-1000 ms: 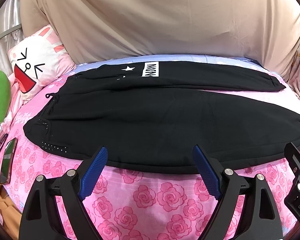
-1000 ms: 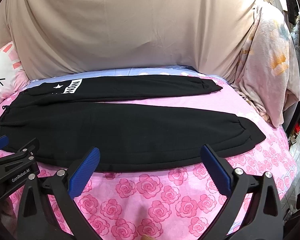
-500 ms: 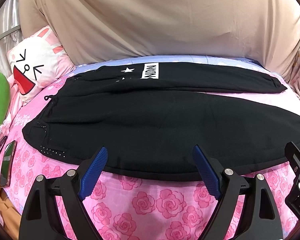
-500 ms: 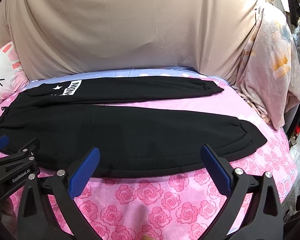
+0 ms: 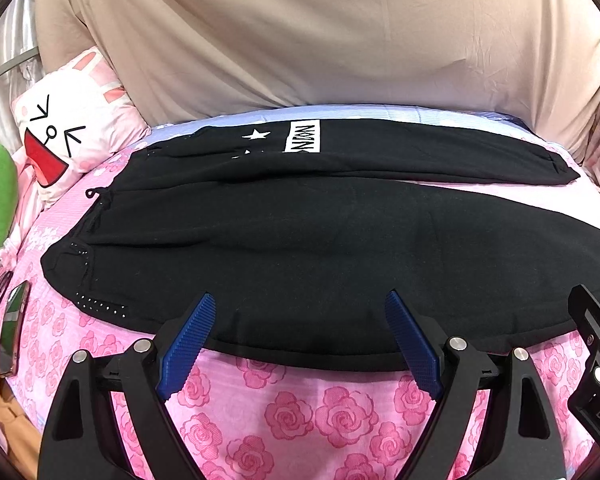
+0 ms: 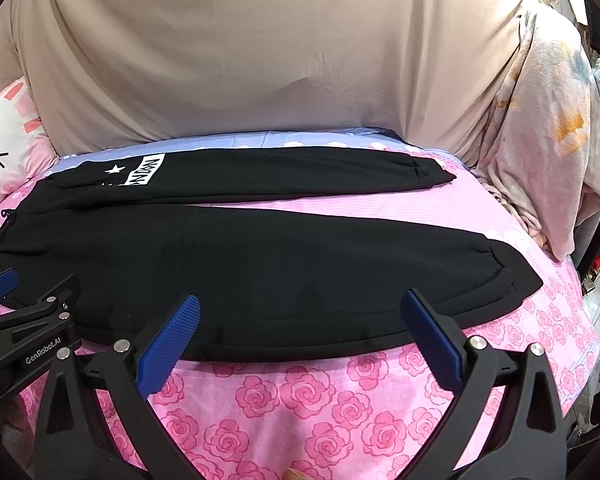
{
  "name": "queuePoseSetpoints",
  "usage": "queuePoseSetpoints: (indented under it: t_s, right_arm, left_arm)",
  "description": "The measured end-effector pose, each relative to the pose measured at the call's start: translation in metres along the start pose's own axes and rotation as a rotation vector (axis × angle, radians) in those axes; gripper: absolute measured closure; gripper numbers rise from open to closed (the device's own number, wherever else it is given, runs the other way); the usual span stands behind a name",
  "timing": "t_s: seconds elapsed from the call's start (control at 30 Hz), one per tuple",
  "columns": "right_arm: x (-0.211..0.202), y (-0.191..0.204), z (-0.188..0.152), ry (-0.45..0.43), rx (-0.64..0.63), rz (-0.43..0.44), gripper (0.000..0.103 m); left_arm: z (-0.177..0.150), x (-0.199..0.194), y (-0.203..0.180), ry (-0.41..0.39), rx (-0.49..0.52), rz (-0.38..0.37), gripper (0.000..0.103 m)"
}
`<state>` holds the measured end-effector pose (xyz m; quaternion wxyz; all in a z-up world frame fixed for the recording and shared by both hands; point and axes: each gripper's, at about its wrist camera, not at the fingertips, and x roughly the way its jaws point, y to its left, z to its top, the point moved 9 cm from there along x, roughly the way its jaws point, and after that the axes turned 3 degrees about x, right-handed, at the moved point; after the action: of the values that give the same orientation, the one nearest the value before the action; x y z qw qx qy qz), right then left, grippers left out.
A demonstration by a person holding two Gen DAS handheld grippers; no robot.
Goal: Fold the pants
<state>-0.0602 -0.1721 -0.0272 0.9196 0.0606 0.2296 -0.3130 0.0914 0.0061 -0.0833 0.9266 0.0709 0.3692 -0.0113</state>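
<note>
The left claw is spread wide and holds nothing, its blue fingertips over the near edge of the black pants. The right claw gapes likewise. The pants lie flat on the rose-patterned bed, legs apart, seemingly untouched.

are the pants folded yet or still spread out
Spread out: the black pants lie flat on the rose sheet, both legs apart, with no fold. Both tongs are open, off the fabric.
</note>
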Motion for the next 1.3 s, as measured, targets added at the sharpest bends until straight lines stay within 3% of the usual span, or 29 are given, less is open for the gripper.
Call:
queuePoseSetpoints:
  t_s: [0.23,0.4,0.6,0.67,0.87,1.0,1.1,1.23,1.27,1.3]
  right_arm:
    - [0.01,-0.009,0.002,0.016,0.01,0.008,0.005]
    - [0.054,-0.065,0.016,0.077,0.137,0.029,0.005]
    - [0.139,-0.151,0.07,0.061,0.17,-0.096,0.005]
    - [0.172,-0.171,0.091,0.07,0.185,-0.123,0.005]
    - [0.271,-0.221,0.154,0.15,0.268,-0.133,0.005]
    - [0.337,-0.238,0.171,0.218,0.344,-0.15,0.005]
    - [0.368,-0.245,0.171,0.245,0.393,-0.148,0.005]
    - [0.396,-0.232,0.171,0.271,0.38,-0.104,0.005]
    - [0.399,-0.227,0.173,0.258,0.348,-0.106,0.009]
    - [0.399,-0.221,0.175,0.241,0.329,-0.08,0.028]
  left_arm:
    - [0.003,0.007,-0.002,0.021,-0.018,-0.06,0.019]
    - [0.018,0.027,0.034,0.062,-0.108,-0.15,0.019]
    - [0.083,0.076,0.155,0.03,-0.2,0.012,0.019]
    - [0.105,0.099,0.191,0.043,-0.247,0.021,0.019]
    - [0.16,0.176,0.296,0.104,-0.34,0.194,0.025]
    - [0.177,0.226,0.34,0.173,-0.426,0.195,0.025]
    - [0.175,0.27,0.355,0.262,-0.507,0.136,0.024]
    - [0.168,0.306,0.362,0.314,-0.571,0.101,0.024]
    - [0.17,0.31,0.362,0.307,-0.55,0.122,0.022]
    - [0.176,0.313,0.359,0.292,-0.517,0.131,0.023]
